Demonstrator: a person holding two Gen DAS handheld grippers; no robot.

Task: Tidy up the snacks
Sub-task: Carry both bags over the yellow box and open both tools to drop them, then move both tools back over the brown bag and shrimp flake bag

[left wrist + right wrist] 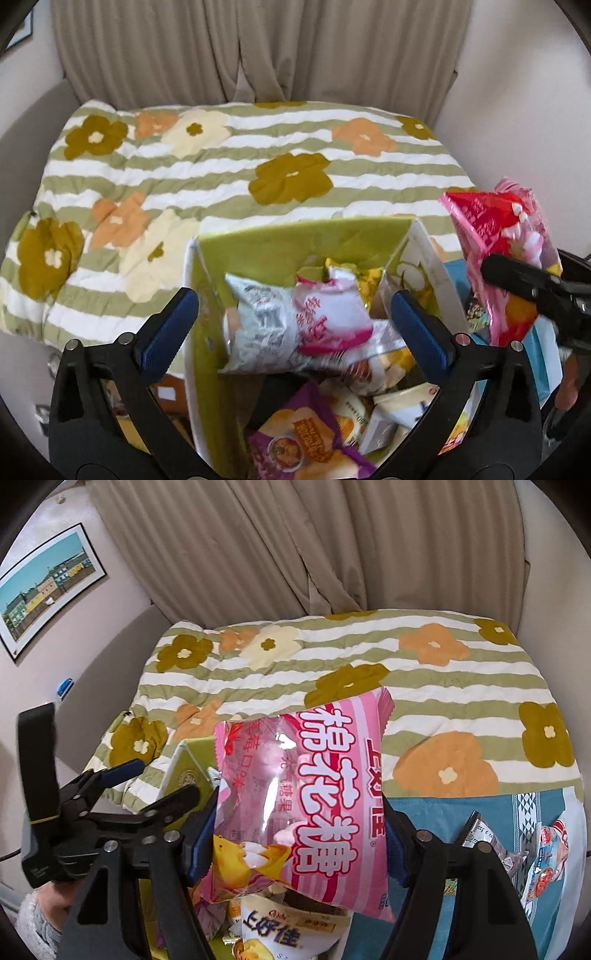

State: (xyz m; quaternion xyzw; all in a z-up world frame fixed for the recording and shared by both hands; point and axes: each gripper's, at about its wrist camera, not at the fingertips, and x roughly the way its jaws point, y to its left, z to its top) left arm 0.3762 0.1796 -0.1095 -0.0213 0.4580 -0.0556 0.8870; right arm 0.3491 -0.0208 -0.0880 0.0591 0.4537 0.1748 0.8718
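A green-lined cardboard box (207, 280) holds several snack bags, among them a silver-and-pink bag (295, 317) and a purple chip bag (295, 439). My left gripper (291, 321) is open above the box, its blue pads either side of the silver-and-pink bag, which looks blurred. My right gripper (299, 834) is shut on a pink marshmallow bag (314, 794) and holds it upright just right of the box. That bag also shows in the left wrist view (506, 251). The box corner (184, 771) shows in the right wrist view, with a yellow-and-white snack bag (273, 938) below the pink bag.
A striped floral quilt (258, 166) covers the bed behind the box. A teal cloth (443, 812) with a few loose snack packets (546, 860) lies to the right. Beige curtains (295, 546) hang at the back. A framed picture (48, 583) hangs on the left wall.
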